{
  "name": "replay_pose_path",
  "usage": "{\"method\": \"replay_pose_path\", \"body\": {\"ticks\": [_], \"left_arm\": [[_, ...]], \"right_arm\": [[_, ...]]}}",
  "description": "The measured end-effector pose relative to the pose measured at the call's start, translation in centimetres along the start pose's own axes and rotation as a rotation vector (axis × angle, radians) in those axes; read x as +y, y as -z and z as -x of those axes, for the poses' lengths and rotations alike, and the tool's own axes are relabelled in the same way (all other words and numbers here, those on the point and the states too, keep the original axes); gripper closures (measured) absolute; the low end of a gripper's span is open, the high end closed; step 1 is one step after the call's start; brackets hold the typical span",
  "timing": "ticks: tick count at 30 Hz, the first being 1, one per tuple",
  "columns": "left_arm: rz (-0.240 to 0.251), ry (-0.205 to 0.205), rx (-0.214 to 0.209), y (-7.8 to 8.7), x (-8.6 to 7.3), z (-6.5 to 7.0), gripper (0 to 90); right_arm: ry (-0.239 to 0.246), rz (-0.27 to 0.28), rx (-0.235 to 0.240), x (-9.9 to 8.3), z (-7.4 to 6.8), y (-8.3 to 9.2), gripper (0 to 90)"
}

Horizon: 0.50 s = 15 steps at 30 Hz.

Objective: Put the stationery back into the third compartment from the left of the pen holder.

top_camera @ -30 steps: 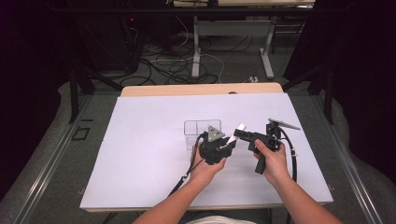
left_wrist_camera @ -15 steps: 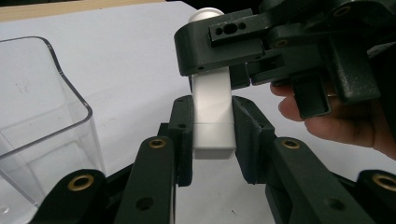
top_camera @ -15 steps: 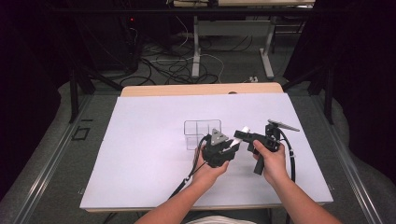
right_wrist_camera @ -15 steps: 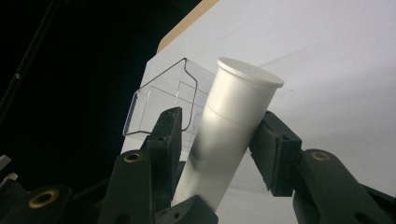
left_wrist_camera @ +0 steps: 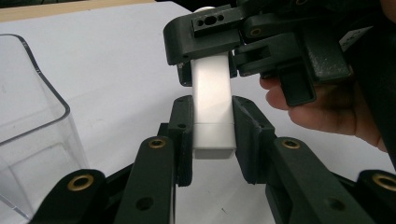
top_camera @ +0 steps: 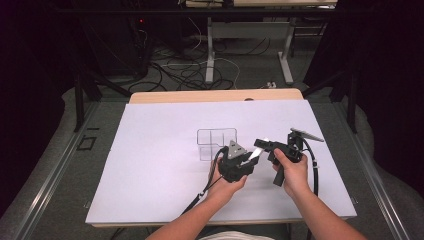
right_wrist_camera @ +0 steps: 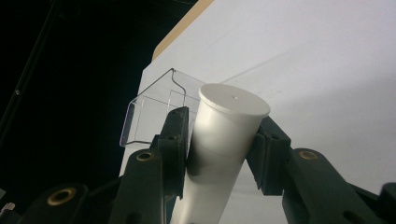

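A white tube with a round cap hangs above the white sheet, bridged between both grippers. My left gripper is shut on its lower, square-ended part. In the left gripper view the pads press both of its sides. My right gripper comes in from the right. Its jaws have just been closing on the capped end, and their pads touch the tube on both sides. The right gripper also sits at the tube's far end in the left gripper view.
A clear plastic box with compartments stands on the white sheet just behind the grippers; its wall is left of the tube. The table's wooden far edge and dark floor with cables lie beyond.
Both hands keep their place over the sheet, with the tube still between the two grippers. No other movement shows.
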<state>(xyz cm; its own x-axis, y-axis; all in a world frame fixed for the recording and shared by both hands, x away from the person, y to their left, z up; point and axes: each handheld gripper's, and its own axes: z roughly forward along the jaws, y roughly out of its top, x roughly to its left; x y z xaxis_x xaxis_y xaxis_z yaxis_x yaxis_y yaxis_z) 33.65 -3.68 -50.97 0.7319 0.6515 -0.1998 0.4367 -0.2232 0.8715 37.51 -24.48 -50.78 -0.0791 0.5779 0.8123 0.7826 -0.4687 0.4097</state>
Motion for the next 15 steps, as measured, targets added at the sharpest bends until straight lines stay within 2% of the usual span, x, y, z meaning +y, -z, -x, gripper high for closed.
{"method": "replay_pose_path", "body": {"ticks": [3, 4, 5, 7, 12, 15], "left_arm": [[-0.003, 0.000, -0.003, -0.02, -0.07, -0.02, 71.1], [-0.002, 0.001, -0.002, -0.02, -0.08, -0.02, 71.0], [-0.002, 0.001, -0.003, -0.02, -0.09, -0.03, 71.0], [-0.001, 0.000, -0.006, 0.01, -0.12, -0.03, 70.9], [-0.004, -0.002, -0.007, 0.20, -0.09, -0.01, 70.5], [-0.005, -0.001, -0.011, 0.38, -0.08, 0.02, 67.0]], "right_arm": [[-0.001, 0.003, -0.003, 0.00, 0.09, -0.02, 62.7], [-0.015, -0.022, 0.006, 0.07, 0.09, 0.13, 62.9], [-0.008, -0.026, 0.002, 0.11, 0.16, 0.17, 63.1], [-0.022, -0.010, 0.008, 0.10, 0.17, 0.05, 63.5], [-0.043, -0.012, 0.021, 0.14, -0.07, 0.16, 65.4], [-0.025, -0.022, 0.017, 0.27, -0.35, 0.27, 66.1]]}}
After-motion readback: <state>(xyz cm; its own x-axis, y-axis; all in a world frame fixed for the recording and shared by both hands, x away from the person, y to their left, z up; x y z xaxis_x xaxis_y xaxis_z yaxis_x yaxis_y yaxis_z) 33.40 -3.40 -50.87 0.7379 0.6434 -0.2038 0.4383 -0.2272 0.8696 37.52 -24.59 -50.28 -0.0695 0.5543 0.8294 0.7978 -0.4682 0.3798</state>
